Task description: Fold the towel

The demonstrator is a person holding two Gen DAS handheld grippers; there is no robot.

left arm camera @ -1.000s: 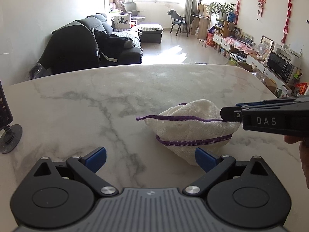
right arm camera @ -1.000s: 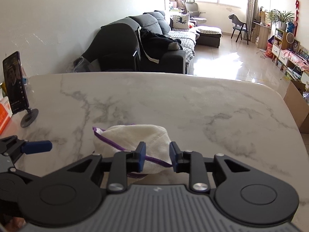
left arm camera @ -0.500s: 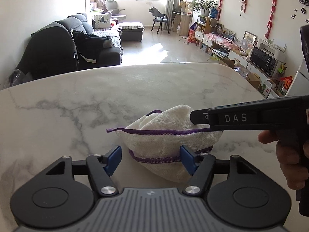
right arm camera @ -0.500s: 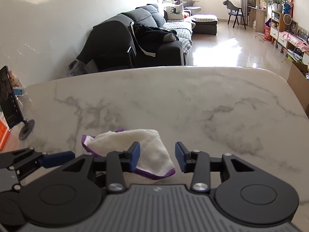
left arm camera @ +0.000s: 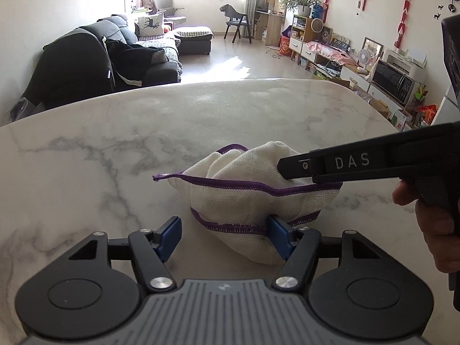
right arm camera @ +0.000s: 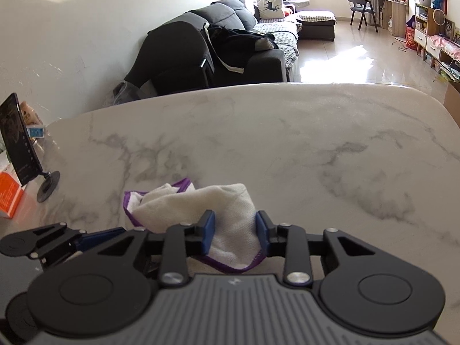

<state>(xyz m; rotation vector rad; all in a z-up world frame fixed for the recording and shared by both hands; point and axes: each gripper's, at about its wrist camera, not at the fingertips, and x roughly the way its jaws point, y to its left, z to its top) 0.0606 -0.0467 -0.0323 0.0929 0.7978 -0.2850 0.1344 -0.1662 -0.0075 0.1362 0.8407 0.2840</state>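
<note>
Two grippers sit at the bunched-up towel [left arm camera: 258,198] on the worktop [left arm camera: 201,120]. Left gripper [left arm camera: 224,234] jaws are wide open around its near edge. Right gripper [right arm camera: 234,231] jaws are partly open, cloth between them. A loose pinch could let the cloth slip.

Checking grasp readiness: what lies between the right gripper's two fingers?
A bunched fold of the white, purple-edged towel sits between the open right gripper's fingers, seen in the right wrist view.
</note>
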